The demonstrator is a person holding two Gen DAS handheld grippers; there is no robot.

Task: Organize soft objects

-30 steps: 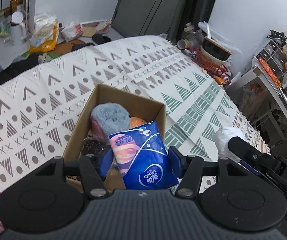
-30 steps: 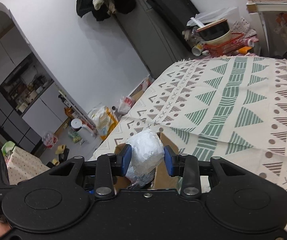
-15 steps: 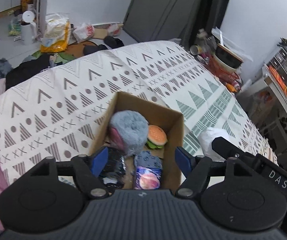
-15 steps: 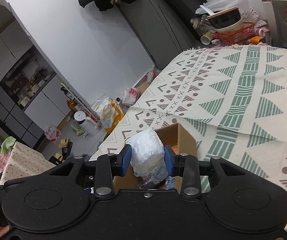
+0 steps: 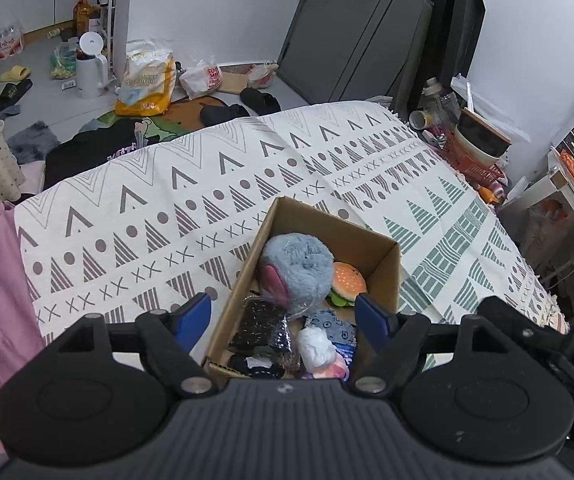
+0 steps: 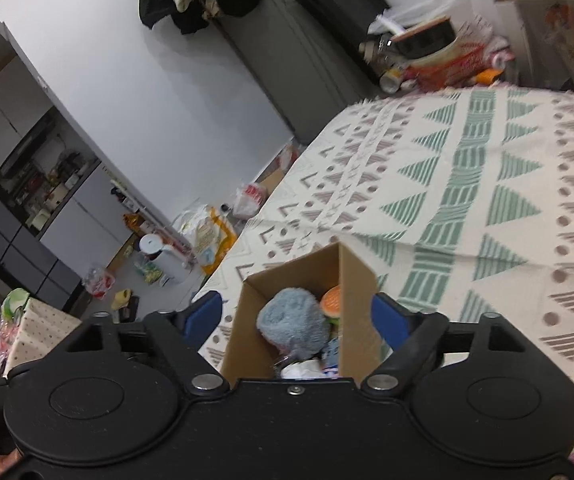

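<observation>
1. The left gripper (image 5: 283, 314) hangs over the near end of a cardboard box (image 5: 383, 242), its blue-padded fingers (image 5: 195, 310) spread wide with nothing between them.
2. The right gripper (image 6: 297, 314) is likewise splayed apart and empty, its blue pads (image 6: 387, 318) standing either side of the same cardboard box (image 6: 357, 276).
3. The box is plain brown corrugated card, rectangular, open at the top, with matte inner walls. It rests on a cream woven blanket (image 5: 191, 200) printed with brown triangles, dots and crosses, and green striped triangles toward 3 o'clock.
4. Inside, toward 12 o'clock in the left wrist view, sits a round, fluffy grey-blue plush (image 5: 297, 262) with a pink patch on its lower side; it also fills the box's middle in the right wrist view (image 6: 293, 322).
5. Touching it at 3 o'clock is a small burger-shaped soft toy (image 5: 347, 282), orange speckled bun over a green layer.
6. Toward 6 o'clock lies a crumpled white wad (image 5: 317, 346), wrinkled like paper or thin plastic, resting on a blue tissue pack (image 5: 337, 328).
7. At 8 o'clock from the wad is a dark, speckled bundle (image 5: 263, 326) in shiny wrap; what it is cannot be told.
8. Beyond the blanket's far edge, the floor holds a yellow sack (image 5: 147, 80) and a white kettle (image 5: 89, 68).
</observation>
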